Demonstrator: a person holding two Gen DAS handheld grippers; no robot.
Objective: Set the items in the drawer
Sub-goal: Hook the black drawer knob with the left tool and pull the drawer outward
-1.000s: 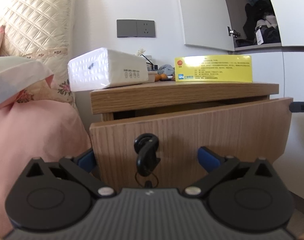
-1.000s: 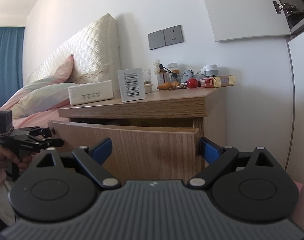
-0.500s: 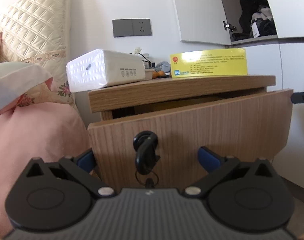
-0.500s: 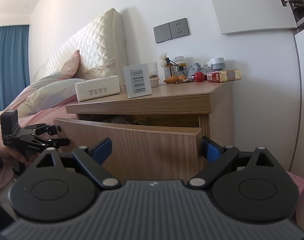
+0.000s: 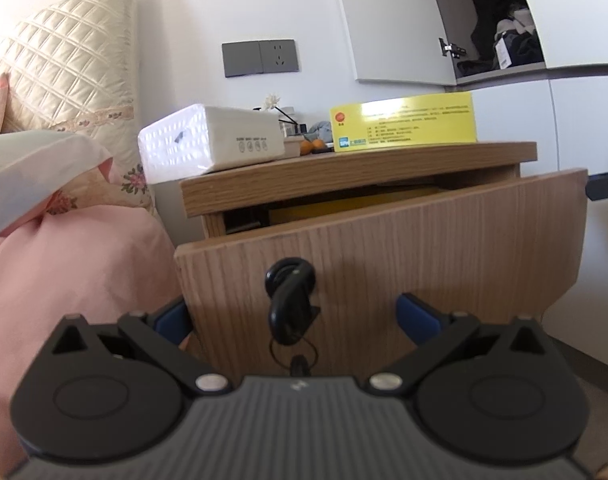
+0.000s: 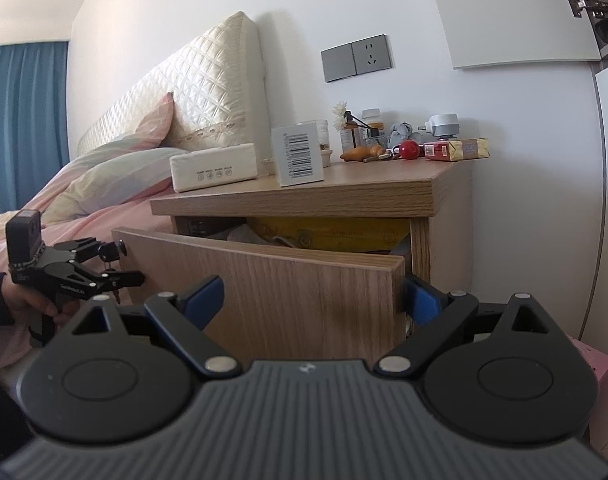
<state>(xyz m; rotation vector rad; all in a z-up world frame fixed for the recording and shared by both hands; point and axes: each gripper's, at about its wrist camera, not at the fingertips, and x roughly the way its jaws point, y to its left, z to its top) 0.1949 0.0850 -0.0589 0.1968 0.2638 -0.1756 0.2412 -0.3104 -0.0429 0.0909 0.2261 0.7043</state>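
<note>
The wooden nightstand drawer stands partly pulled out, with a black key in its lock. It also shows in the right wrist view, with yellow packaging inside. My left gripper is open, its blue fingers on either side of the key, close to the drawer front. My right gripper is open and empty at the drawer's right corner. On the nightstand top lie a white tissue pack, a yellow box and a red-gold carton.
A bed with pink bedding and a quilted headboard lies left of the nightstand. Small bottles, a red ball and a plug clutter the back of the top. A white wardrobe stands to the right.
Both cameras have risen, so more of the drawer's inside shows. The left gripper stays open around the key. The drawer looks slightly further out.
</note>
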